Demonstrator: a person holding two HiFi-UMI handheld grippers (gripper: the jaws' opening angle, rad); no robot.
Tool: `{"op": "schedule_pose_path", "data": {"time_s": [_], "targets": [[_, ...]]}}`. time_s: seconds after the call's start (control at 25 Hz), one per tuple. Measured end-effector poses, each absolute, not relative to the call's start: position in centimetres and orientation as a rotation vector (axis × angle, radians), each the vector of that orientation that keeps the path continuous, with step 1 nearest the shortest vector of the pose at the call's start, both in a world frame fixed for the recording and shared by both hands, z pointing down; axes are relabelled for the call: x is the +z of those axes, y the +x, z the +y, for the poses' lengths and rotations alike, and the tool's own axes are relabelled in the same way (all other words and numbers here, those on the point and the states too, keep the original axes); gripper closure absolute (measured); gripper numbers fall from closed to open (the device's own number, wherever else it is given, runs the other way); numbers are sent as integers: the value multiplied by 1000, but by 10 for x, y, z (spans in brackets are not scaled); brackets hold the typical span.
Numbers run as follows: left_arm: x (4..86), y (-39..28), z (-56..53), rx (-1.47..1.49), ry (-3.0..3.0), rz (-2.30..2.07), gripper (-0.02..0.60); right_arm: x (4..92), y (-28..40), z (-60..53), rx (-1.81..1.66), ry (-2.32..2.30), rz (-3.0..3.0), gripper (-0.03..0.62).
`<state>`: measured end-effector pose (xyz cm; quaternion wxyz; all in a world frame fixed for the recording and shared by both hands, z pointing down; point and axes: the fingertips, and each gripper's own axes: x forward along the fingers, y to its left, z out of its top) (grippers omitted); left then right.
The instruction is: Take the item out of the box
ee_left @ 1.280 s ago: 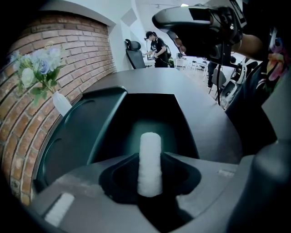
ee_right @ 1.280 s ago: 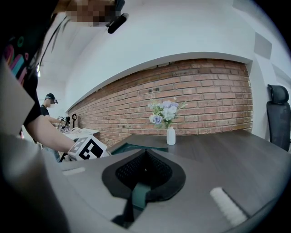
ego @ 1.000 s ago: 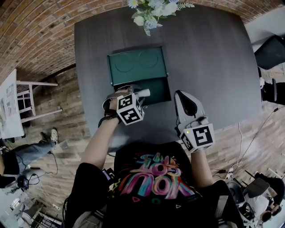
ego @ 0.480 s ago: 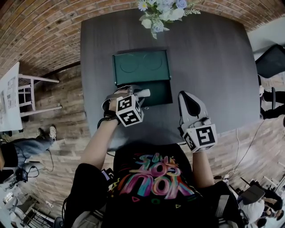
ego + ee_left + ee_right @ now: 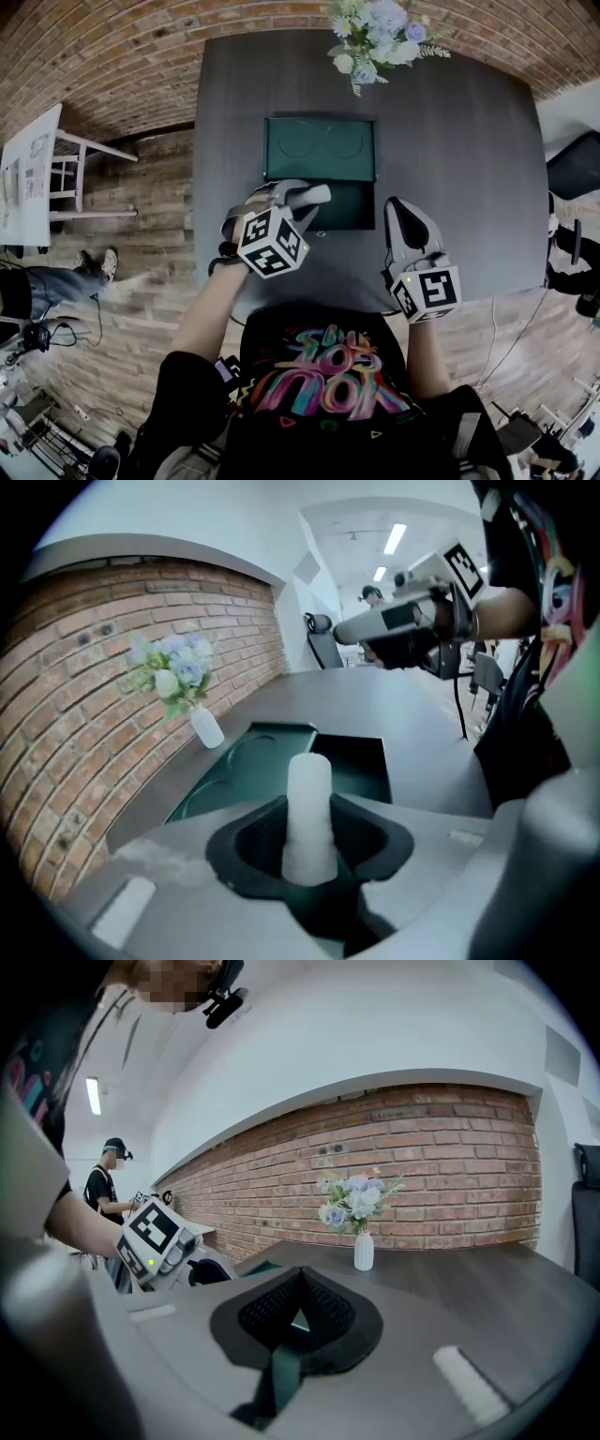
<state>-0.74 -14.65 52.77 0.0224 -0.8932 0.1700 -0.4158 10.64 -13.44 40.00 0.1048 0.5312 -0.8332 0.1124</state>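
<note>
The left tongs (image 5: 298, 201) are clamped on a white, matte cylinder with a rounded top (image 5: 317, 195). In the left gripper view the cylinder (image 5: 308, 799) stands upright between the black pads (image 5: 246, 841). The cylinder is out of the dark green open box (image 5: 319, 150), which lies on the dark grey desk (image 5: 450, 169) at 12 o'clock from those tongs, its lid folded back towards the far side. The right tongs (image 5: 398, 214) are at 3 o'clock from the left, off the box, closed and empty. A white vase of pale blue and white flowers (image 5: 375, 37) stands at the desk's 12 o'clock edge.
</note>
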Motion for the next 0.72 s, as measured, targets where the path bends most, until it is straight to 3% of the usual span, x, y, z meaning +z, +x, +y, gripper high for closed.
{"op": "schedule_pose_path", "data": {"time_s": [0.72], "targets": [[372, -71, -160, -367, -2968, 1195, 442, 369, 65, -142, 213, 1430, -2545, 592]]}}
